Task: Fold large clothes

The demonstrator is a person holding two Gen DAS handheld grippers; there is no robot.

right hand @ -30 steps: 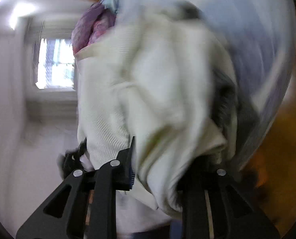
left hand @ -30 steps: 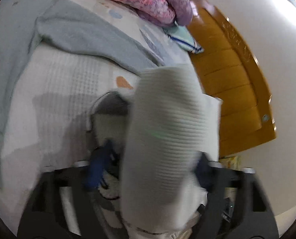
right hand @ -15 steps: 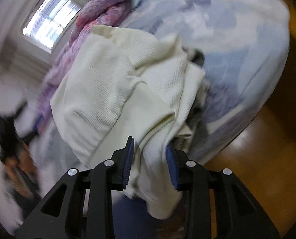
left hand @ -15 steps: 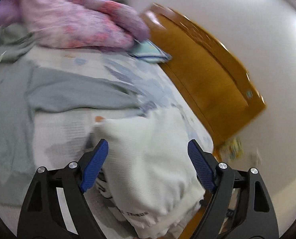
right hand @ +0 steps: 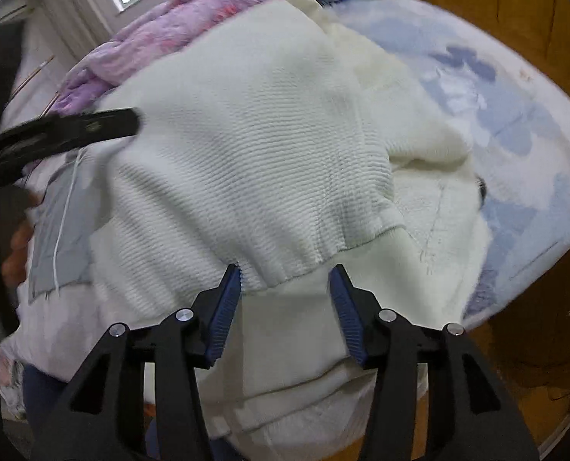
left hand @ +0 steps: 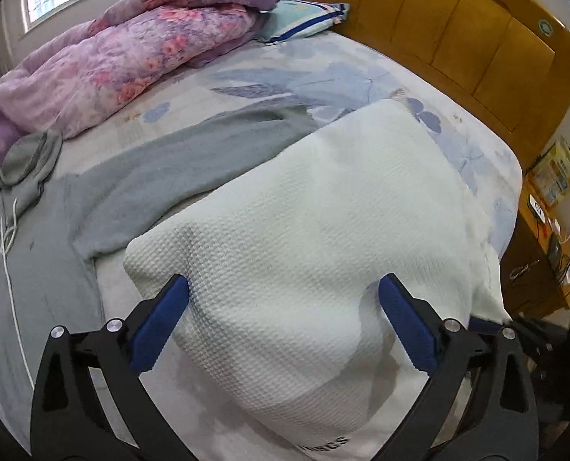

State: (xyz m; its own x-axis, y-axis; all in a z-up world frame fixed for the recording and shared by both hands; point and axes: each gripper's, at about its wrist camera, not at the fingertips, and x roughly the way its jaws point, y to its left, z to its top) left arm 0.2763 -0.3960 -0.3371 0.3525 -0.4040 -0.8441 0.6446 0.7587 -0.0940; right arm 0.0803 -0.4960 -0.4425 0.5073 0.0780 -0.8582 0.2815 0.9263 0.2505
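A white waffle-knit sweater [left hand: 315, 230] lies folded on the bed near its corner; it also shows in the right wrist view [right hand: 269, 146]. My left gripper [left hand: 285, 307] is wide open, its blue pads [left hand: 162, 322] either side of the sweater's near edge, holding nothing. My right gripper [right hand: 285, 292] is open over the ribbed hem [right hand: 323, 253], holding nothing. The other gripper [right hand: 73, 134] shows dark and blurred at the left of the right wrist view.
A grey hoodie [left hand: 131, 176] lies spread beside the sweater. A pink-purple floral quilt [left hand: 123, 50] and a striped pillow [left hand: 304, 19] lie at the bed's far side. A wooden headboard [left hand: 457, 30] and a wooden nightstand [left hand: 538, 253] stand right.
Both grippers let go of the white sweater and opened. It went from held bunched in the air to lying folded on the bed. The left gripper pulled back.
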